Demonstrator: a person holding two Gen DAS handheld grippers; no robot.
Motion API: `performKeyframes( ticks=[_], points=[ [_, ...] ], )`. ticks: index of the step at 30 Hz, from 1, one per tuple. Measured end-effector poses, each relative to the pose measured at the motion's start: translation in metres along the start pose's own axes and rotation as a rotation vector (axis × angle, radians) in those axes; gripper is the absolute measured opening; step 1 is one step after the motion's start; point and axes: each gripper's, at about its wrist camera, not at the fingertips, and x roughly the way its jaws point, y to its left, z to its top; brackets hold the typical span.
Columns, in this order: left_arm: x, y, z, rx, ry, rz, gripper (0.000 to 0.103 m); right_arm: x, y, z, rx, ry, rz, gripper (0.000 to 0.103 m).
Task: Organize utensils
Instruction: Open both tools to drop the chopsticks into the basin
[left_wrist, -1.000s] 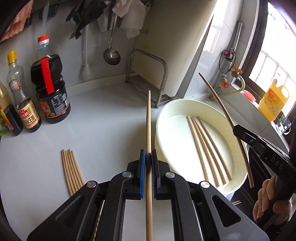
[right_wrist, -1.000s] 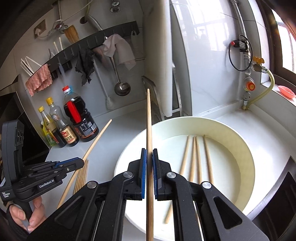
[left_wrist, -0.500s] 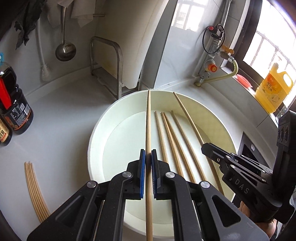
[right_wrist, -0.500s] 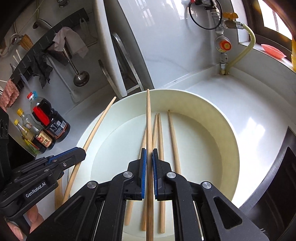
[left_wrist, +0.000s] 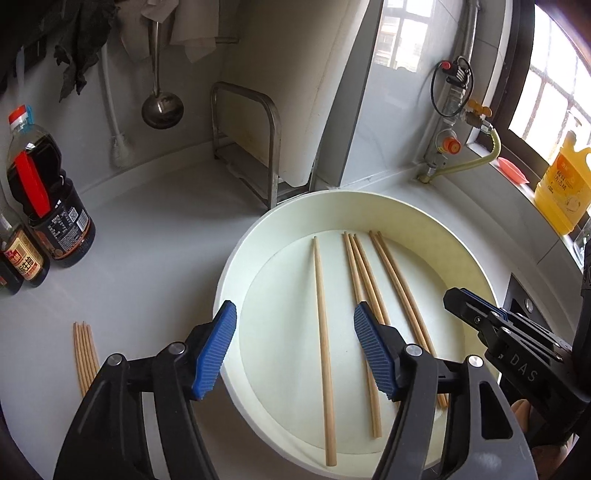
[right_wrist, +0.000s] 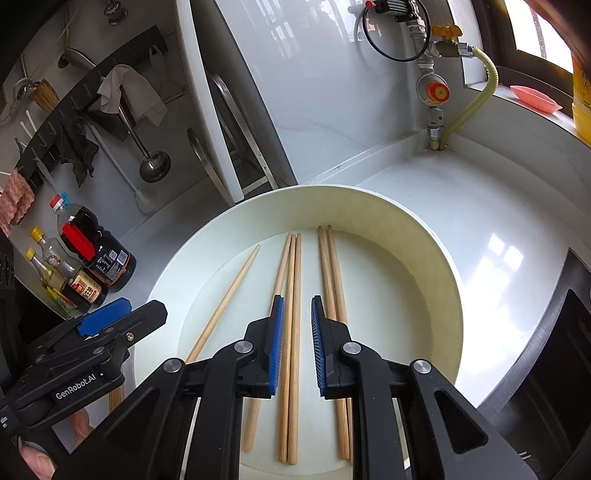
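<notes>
A round cream basin (left_wrist: 417, 218) (right_wrist: 439, 273) sits on the white counter and holds several wooden chopsticks. One chopstick (left_wrist: 322, 295) (right_wrist: 225, 302) lies alone at the left; the others (left_wrist: 384, 273) (right_wrist: 293, 317) lie side by side to its right. My left gripper (left_wrist: 295, 350) is open and empty above the basin's near left rim. My right gripper (right_wrist: 295, 343) is open and empty above the basin, over the middle chopsticks. A bundle of chopsticks (left_wrist: 85, 354) lies on the counter left of the basin.
Sauce bottles (left_wrist: 44, 206) (right_wrist: 92, 254) stand at the left. A metal rack with a white cutting board (left_wrist: 258, 147) stands behind the basin. A ladle (left_wrist: 162, 107) hangs on the wall. A gas valve and hose (right_wrist: 439, 92) and a yellow jug (left_wrist: 565, 188) are at the right.
Both grippers opened and let go of their chopsticks, which now lie in the basin. The left gripper's chopstick lies alone at the left; the right gripper's lies among the middle ones.
</notes>
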Motion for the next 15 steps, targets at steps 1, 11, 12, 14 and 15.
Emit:
performKeyframes(
  ticks=[1, 11, 12, 14, 15],
  points=[
    [-0.002, 0.004, -0.001, -0.008, 0.000, 0.001, 0.067, -0.001, 0.001, 0.000, -0.002, -0.003, 0.003, 0.014],
    [-0.026, 0.034, -0.015, -0.052, -0.020, 0.014, 0.072, -0.013, 0.015, -0.001, -0.033, -0.027, 0.028, 0.020],
    [-0.029, 0.037, -0.017, -0.053, -0.024, 0.017, 0.072, -0.014, 0.018, -0.001, -0.039, -0.028, 0.031, 0.020],
    [-0.034, 0.043, -0.023, -0.053, -0.030, 0.029, 0.073, -0.014, 0.023, -0.002, -0.051, -0.027, 0.036, 0.021],
    [-0.037, 0.046, -0.026, -0.053, -0.032, 0.036, 0.073, -0.014, 0.025, -0.003, -0.055, -0.026, 0.041, 0.021]
  ],
)
